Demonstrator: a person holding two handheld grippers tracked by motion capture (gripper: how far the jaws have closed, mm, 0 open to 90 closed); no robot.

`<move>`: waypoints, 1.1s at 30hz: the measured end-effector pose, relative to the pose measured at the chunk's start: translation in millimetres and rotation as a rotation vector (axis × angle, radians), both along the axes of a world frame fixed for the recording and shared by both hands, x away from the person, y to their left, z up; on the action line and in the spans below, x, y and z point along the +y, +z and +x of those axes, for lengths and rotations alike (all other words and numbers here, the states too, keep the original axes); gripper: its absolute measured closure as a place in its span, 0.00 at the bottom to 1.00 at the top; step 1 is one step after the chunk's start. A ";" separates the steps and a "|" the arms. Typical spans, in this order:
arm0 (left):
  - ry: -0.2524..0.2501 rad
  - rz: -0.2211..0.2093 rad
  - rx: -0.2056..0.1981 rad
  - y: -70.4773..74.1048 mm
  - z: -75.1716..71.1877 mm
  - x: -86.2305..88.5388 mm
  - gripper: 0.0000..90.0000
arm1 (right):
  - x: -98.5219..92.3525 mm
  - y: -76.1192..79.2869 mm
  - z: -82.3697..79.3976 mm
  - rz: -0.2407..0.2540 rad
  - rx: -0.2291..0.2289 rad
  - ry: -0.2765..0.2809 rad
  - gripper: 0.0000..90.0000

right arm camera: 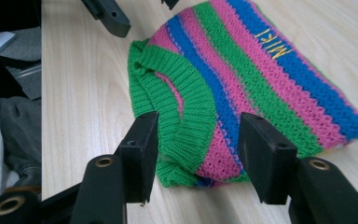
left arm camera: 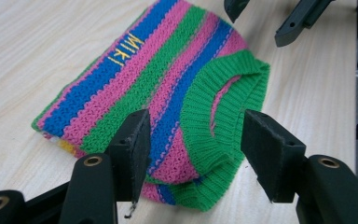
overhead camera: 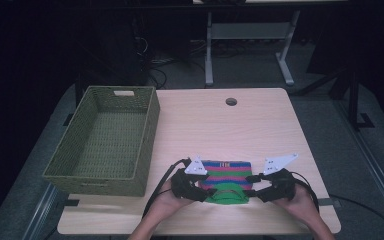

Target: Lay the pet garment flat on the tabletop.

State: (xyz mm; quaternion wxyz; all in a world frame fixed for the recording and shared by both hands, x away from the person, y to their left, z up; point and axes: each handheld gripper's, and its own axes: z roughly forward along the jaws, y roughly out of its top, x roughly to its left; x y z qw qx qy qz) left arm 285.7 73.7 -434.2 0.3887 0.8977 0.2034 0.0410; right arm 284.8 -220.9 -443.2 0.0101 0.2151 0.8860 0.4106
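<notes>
A small knitted sweater [overhead camera: 227, 175] with pink, blue and green stripes, a green collar and yellow lettering lies folded near the table's front edge. My left gripper [overhead camera: 205, 192] is at its left end and my right gripper [overhead camera: 252, 190] at its right end, each held in a hand. In the left gripper view the sweater's [left arm camera: 168, 84] near corner and collar lie between the open jaws of the left gripper [left arm camera: 196, 154], and the pads stand clear of the knit. In the right gripper view the right gripper [right arm camera: 198, 149] straddles the collar side of the sweater [right arm camera: 242, 70] the same way.
A green woven basket [overhead camera: 147, 145] with nothing in it sits at the table's left edge, overhanging it. The wooden table [overhead camera: 230, 125] has a cable hole [overhead camera: 231, 101] near its far edge. Table legs and cables stand on the dark floor beyond.
</notes>
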 end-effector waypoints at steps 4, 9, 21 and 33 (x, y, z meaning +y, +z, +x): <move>-0.011 0.012 -0.001 -4.3 -0.4 -3.7 0.52 | 2.8 -3.7 1.4 -0.024 0.005 0.011 0.56; -0.020 0.036 -0.005 -7.6 -0.8 -8.5 0.52 | 6.7 -6.5 2.4 -0.028 0.006 0.016 0.60; -0.027 0.062 0.025 -15.8 2.1 -4.6 0.54 | 15.5 -13.1 0.2 -0.080 0.018 0.028 0.63; -0.015 0.113 -0.022 -21.0 -5.0 -7.7 0.62 | 23.8 -15.8 -9.1 -0.164 -0.056 0.003 0.70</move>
